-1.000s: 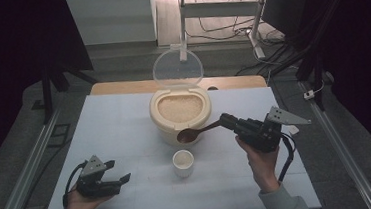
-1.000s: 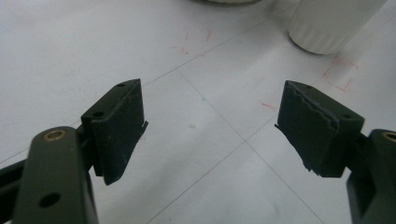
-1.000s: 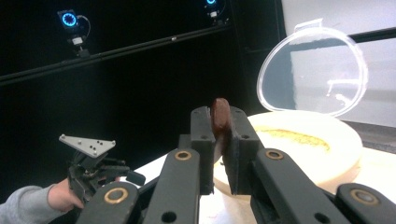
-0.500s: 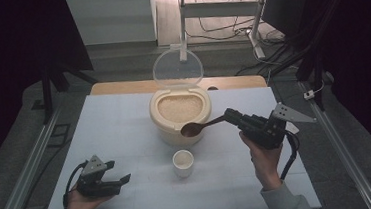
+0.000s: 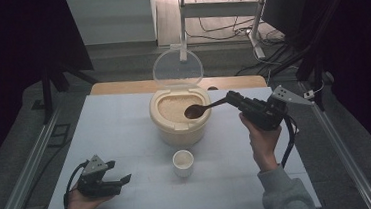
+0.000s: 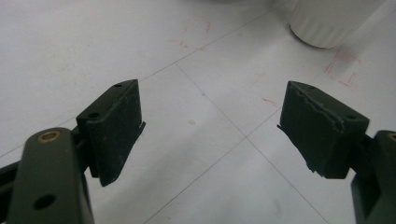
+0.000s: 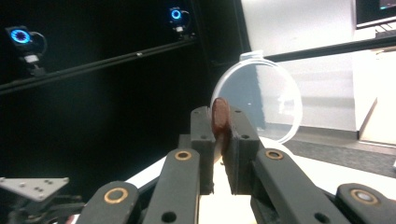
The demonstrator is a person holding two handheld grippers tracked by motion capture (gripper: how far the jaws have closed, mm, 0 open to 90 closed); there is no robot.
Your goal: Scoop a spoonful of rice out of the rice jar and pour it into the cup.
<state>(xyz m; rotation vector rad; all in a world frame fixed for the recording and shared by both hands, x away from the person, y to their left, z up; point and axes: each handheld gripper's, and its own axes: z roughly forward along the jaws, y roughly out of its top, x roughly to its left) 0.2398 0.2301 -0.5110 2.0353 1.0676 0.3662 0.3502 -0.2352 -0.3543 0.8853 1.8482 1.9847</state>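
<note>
I count one rice container, one clear lid standing upright at its far edge, one small white cup and one brown spoon on the table. The container sits at the middle of the table, full of rice, and the cup stands just near of it, apart from its wall.

My right gripper has its jaws clamped together on the spoon's handle; in the right gripper view the spoon stands edge-on between the two black jaws. My right hand rises from the near right with the forearm upright, the gripper pointing left so that the spoon's bowl hangs over the right part of the rice.

My left gripper lies low at the near left corner, pointing right, my left hand under it. Its jaws stand wide apart with nothing between them; past them the left gripper view shows the cup's base at the far right.
</note>
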